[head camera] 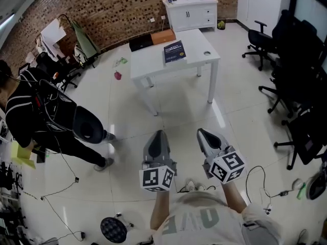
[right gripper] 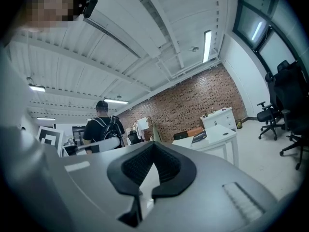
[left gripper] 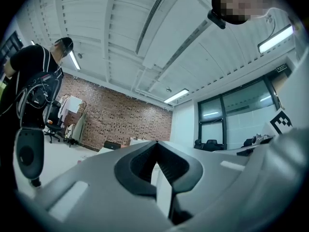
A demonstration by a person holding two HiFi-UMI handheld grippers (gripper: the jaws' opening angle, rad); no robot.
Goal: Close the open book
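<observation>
Nearest, the left gripper and the right gripper are held low before the person, each with its fingers pressed together on nothing. Bare tiled floor lies between them and the white worktop, which stands well apart. On its far right part the dark blue book lies flat, cover up, apparently shut as the task wants, though it is small from here. Judging whether the cover sits flush would need a closer look. Ahead the way is wide; office chairs crowd the right, a bent-over person stands left, and a cable trails near right.
</observation>
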